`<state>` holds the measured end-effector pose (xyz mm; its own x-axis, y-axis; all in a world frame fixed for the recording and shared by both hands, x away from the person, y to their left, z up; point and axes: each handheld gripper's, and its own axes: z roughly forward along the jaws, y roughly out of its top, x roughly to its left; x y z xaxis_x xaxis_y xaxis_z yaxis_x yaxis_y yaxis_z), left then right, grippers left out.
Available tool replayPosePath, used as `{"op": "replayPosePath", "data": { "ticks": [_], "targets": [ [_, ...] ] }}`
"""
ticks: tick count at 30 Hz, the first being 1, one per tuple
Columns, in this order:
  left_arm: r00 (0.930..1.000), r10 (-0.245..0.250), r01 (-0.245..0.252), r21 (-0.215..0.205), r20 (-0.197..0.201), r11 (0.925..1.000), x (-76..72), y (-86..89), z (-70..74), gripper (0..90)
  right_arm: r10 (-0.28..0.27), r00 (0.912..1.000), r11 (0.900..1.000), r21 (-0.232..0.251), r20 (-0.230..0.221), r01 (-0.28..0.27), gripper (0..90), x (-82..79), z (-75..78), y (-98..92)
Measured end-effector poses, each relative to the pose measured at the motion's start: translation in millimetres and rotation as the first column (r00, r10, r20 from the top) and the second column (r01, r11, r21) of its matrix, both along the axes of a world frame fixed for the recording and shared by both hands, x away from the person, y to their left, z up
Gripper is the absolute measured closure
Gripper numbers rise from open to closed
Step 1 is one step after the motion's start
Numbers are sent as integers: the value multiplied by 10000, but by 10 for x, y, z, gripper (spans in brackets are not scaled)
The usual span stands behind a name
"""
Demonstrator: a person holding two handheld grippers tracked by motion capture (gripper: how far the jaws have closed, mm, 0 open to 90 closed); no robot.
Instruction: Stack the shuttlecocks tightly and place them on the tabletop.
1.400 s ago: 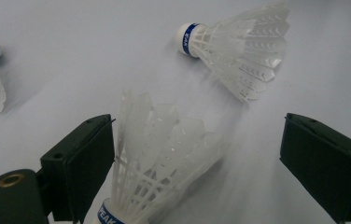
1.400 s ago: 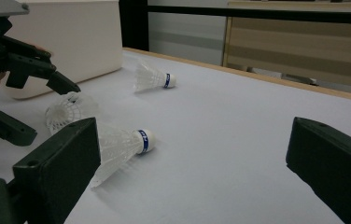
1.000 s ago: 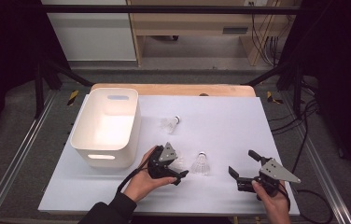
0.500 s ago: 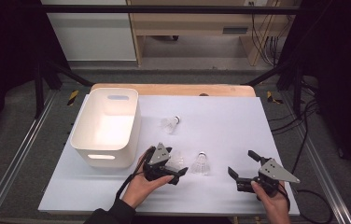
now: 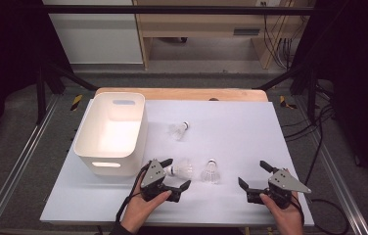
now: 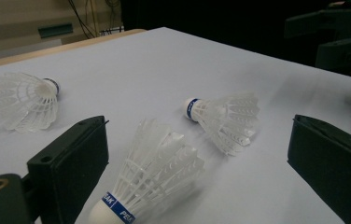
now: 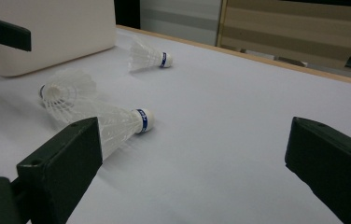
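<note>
A white worktop [image 5: 250, 132] carries everything, with a strip of bare wood [image 5: 182, 94] showing along its far edge. The largest thing on it is a white bin [image 5: 111, 132] with handle slots, standing upright along the left edge, nearer the far left corner than the near one. The left gripper [image 5: 174, 175] is held near the front edge just off the bin's near right corner, its jaws spread wide apart and gripping nothing; a shuttlecock [image 5: 181, 170] lies on its side between them, cork pointing toward the bin, and in the left gripper view its blue-banded cork [image 6: 110, 211] sits low between the two black jaws without touching either. The right gripper [image 5: 253, 175] is held near the front right corner, jaws likewise spread wide and empty. A second shuttlecock [image 5: 211, 172] lies between the two grippers, just beside the first, cork toward the far edge. A third shuttlecock [image 5: 178, 130] lies well apart, toward the middle of the worktop, to the right of the bin.
</note>
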<state>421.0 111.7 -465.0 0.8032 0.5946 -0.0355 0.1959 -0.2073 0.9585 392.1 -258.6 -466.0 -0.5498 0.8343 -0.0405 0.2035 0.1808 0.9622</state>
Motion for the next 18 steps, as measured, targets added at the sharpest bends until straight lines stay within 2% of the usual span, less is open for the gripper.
{"op": "replayPosePath", "data": {
  "ticks": [7, 10, 14, 18],
  "targets": [
    [9993, 55, -51, -103, 371, 9999, -138, 95, 36, 47, 152, 9999, 9998, -138, -39, -152, 52, -40, 28, 81],
    [9990, 179, -167, -303, 412, 9994, -190, 153, 43, 46, 285, 9996, 9991, -327, -68, -287, 67, -67, 47, 135],
    [9988, 195, -179, -365, 457, 9992, -265, 213, 36, 45, 411, 9990, 9983, -409, -158, -417, 74, -99, 68, 192],
    [9981, 144, -130, -233, 601, 9996, -336, 252, 25, 44, 558, 9980, 9971, -498, -293, -572, 78, -137, 64, 240]
  ]
}}
